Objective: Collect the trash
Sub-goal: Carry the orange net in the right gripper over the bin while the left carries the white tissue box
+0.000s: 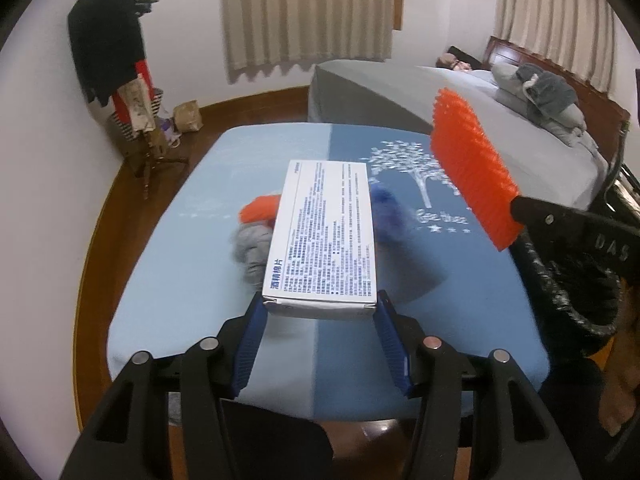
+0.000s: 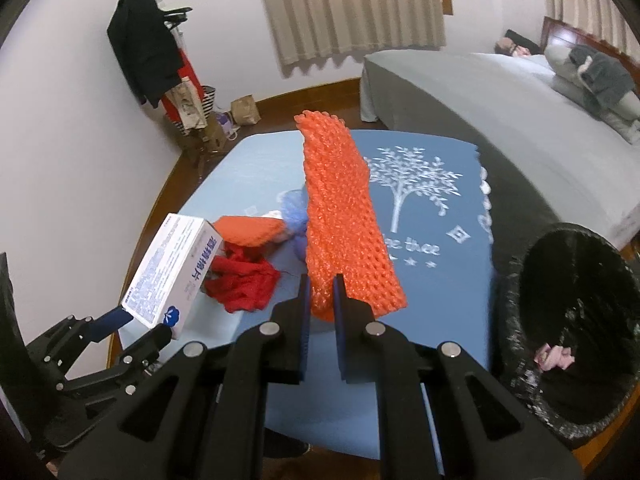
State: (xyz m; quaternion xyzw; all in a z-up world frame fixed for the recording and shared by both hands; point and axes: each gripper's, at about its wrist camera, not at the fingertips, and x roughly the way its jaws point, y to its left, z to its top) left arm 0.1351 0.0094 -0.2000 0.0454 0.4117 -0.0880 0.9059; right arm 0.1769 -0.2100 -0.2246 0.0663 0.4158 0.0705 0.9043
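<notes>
Your left gripper (image 1: 320, 314) had its jaws about half spread, clamped on the near end of a white cardboard box (image 1: 326, 232), a flat rectangular carton with dense blue print, held clear above the tabletop (image 1: 180, 280). Your right gripper (image 2: 322, 300) had its jaws nearly closed, pinching the lower end of an orange foam net sleeve (image 2: 340, 208), a springy tube of open mesh that stood up stiffly from the pads, also above the tabletop. The tabletop wore a smooth cloth, pale blue on one half and deeper blue on the other, printed with a white tree (image 2: 412, 184). On the cloth beneath the box lay soft scraps: a crumpled red knit piece (image 2: 244, 284), a second orange foam piece (image 2: 248, 230), a fuzzy blue ball (image 2: 294, 208) and a grey knit bundle (image 1: 250, 248). Just off the right edge of the tabletop stood a round bin lined with a glossy black bag (image 2: 516, 320), a small pink wad (image 2: 554, 358) lying inside it.
</notes>
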